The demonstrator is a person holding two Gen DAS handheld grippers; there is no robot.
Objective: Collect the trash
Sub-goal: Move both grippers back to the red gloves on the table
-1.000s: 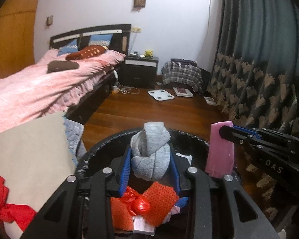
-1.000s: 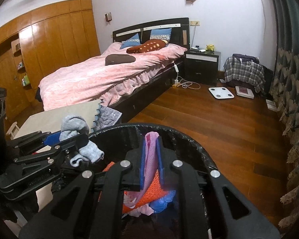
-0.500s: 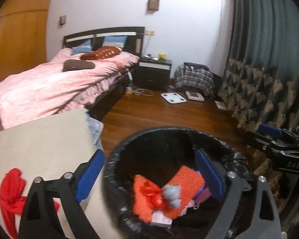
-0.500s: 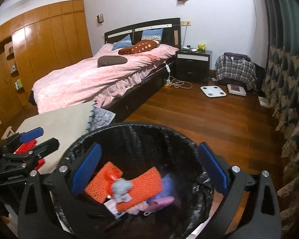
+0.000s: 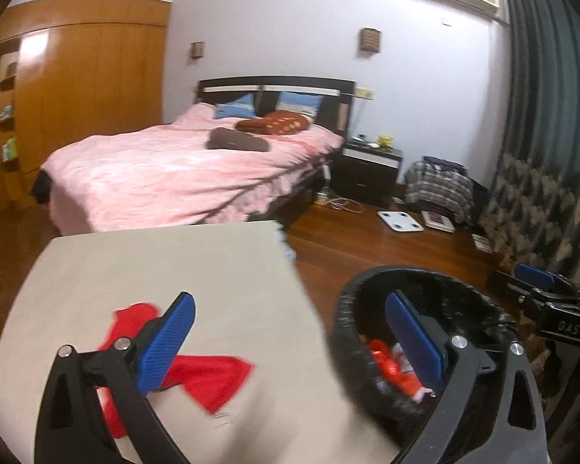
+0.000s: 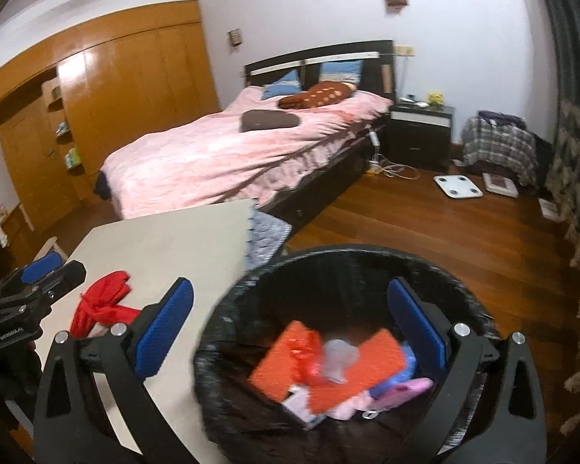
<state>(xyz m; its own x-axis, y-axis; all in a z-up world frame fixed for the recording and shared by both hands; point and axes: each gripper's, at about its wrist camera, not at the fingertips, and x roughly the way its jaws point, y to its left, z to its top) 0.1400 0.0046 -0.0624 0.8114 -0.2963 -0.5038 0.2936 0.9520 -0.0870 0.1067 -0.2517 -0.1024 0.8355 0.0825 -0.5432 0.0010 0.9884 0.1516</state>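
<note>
both grippers have let go since a second ago: the grey bundle (image 6: 338,359) and pink piece (image 6: 408,388) now lie in the black-lined bin (image 6: 251,290). left gripper (image 5: 290,344), jaws just opened wide and empty, tilts down, swung over the beige table (image 5: 166,263) above a red cloth (image 5: 208,375). right gripper (image 6: 290,332), jaws spread and empty, angles down over the bin.
</note>
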